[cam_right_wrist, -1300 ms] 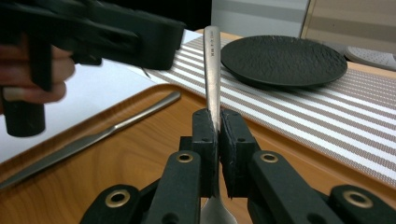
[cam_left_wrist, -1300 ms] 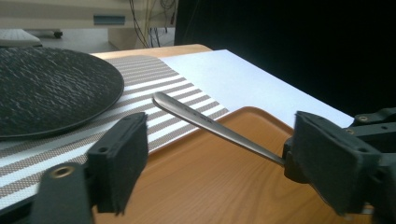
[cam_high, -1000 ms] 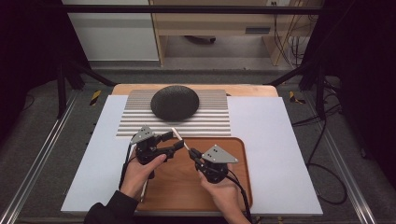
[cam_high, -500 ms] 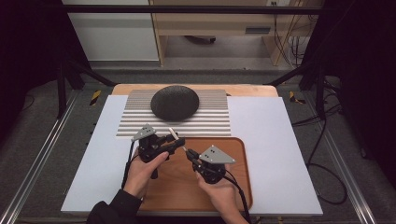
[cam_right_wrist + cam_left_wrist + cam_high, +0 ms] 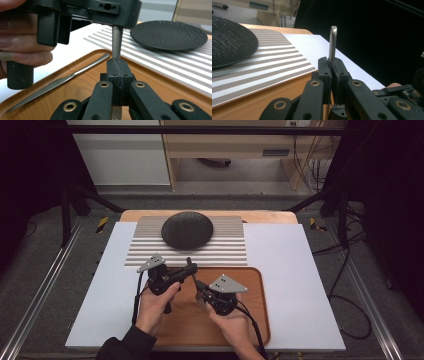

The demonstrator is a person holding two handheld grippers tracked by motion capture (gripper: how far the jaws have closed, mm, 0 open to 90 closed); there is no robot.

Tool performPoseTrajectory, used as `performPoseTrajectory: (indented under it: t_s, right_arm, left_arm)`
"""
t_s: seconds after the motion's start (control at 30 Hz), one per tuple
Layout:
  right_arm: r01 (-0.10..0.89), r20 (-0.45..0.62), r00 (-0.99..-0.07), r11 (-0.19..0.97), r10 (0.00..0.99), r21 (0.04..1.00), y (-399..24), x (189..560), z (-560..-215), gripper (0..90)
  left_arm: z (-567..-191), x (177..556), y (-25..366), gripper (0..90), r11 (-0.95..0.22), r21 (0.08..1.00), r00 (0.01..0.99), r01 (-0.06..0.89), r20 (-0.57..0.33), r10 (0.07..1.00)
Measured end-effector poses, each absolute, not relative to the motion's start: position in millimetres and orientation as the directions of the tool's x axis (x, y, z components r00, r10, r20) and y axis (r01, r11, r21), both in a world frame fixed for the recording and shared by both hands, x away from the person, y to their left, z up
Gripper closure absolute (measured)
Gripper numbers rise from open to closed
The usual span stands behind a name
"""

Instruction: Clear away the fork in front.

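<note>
Both tongs, left (image 5: pixel 331 75) and right (image 5: pixel 117 72), clamp one stiff, slick metal utensil handle (image 5: pixel 333 42); the left's jaws have just closed. Grip flat faces.

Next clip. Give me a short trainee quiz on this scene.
1. True or false: the knife lies on the striped mat.
2. What sits on the striped mat? A: black plate; B: cup; C: fork.
3. What do the left gripper and right gripper hold?
Key: 1 false, it lies in the wooden tray. 2 A. 3 The same metal utensil; both are shut on it, the left's jaws having just closed.
</note>
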State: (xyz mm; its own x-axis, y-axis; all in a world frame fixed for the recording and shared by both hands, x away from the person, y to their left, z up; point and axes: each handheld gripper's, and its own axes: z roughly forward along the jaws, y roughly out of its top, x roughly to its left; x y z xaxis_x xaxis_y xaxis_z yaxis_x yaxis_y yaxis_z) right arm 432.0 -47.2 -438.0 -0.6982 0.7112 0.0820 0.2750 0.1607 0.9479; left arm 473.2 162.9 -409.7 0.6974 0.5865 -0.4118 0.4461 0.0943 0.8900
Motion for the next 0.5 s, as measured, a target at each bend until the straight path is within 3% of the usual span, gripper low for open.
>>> performPoseTrajectory:
  t_s: [0.5]
  right_arm:
    - [0.281,0.075,-0.677,0.162,0.732,0.946,-65,439,-437,85.3]
  left_arm:
    - [-399,468,179,87.0,0.072,0.912,0.716,0.403,-0.363,0.597]
